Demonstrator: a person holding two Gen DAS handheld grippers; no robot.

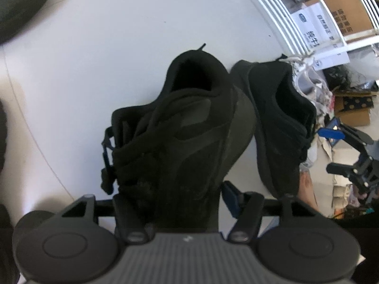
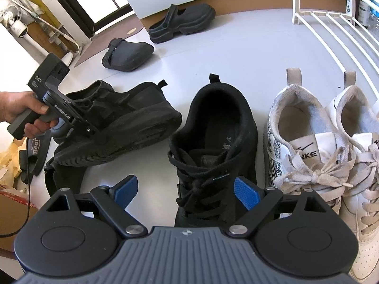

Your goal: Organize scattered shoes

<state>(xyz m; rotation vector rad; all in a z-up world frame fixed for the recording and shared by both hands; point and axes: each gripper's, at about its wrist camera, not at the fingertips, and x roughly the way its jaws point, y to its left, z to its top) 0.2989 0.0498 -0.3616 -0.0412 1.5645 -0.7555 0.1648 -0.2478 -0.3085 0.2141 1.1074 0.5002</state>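
Two black sneakers (image 2: 213, 146) on pale floor (image 2: 236, 47) | white pair (image 2: 319, 142) at 3 o'clock | I see left gripper (image 1: 170, 196) jaws around tilted sneaker (image 1: 180, 127), grip unclear | right gripper (image 2: 187, 189) jaws wide | clogs (image 2: 182, 22) at 12, white rack (image 2: 331, 28) at 2

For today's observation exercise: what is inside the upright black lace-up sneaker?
Inside the upright black lace-up sneaker only a dark insole with faint pale marks shows; the toe end is hidden under the tongue and black laces.

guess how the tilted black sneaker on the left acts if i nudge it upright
The tilted black sneaker leans on its sole edge, so it would probably rock or flop. Its suede-like upper looks soft, likely denting under the left tool. The chunky sole suggests some heft.
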